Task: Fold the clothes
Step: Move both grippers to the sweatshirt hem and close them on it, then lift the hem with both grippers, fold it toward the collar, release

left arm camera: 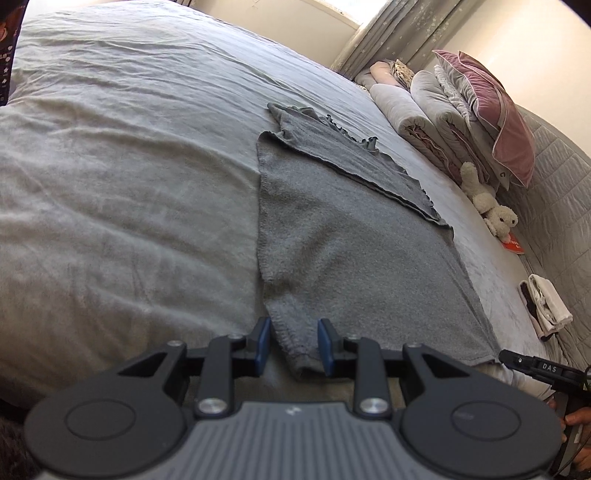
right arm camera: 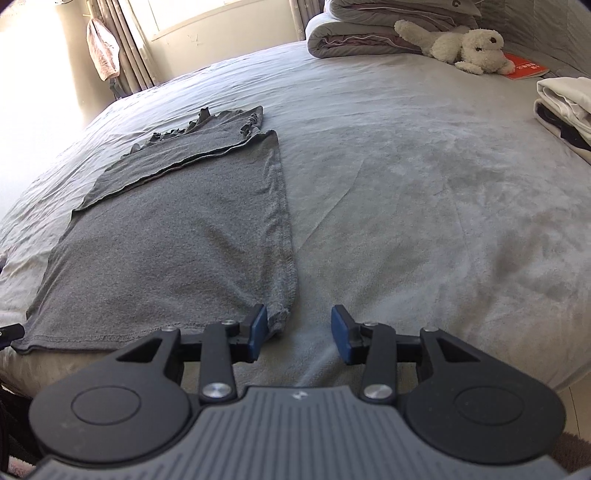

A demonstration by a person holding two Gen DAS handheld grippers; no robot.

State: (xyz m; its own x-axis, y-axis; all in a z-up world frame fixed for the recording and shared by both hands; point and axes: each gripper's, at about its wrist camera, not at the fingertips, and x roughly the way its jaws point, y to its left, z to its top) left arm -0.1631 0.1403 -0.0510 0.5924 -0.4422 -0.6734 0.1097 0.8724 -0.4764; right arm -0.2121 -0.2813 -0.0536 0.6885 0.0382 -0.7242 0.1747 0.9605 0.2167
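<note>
Grey bedsheet (right arm camera: 406, 184), garment (right arm camera: 177, 229) spread left of centre. Left gripper (left arm camera: 294, 347) unclenched astride one near corner; right gripper (right arm camera: 299, 328) released too, corner just beside its left pad. Likely snags: uneven pinch, sheet caught, skewed fold.

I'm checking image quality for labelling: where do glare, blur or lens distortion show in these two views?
Left wrist view: fisheye bows the bed; window is blown out; grey garment is sharp. Right wrist view: glare whitens the left wall; black vignette in corners.
</note>
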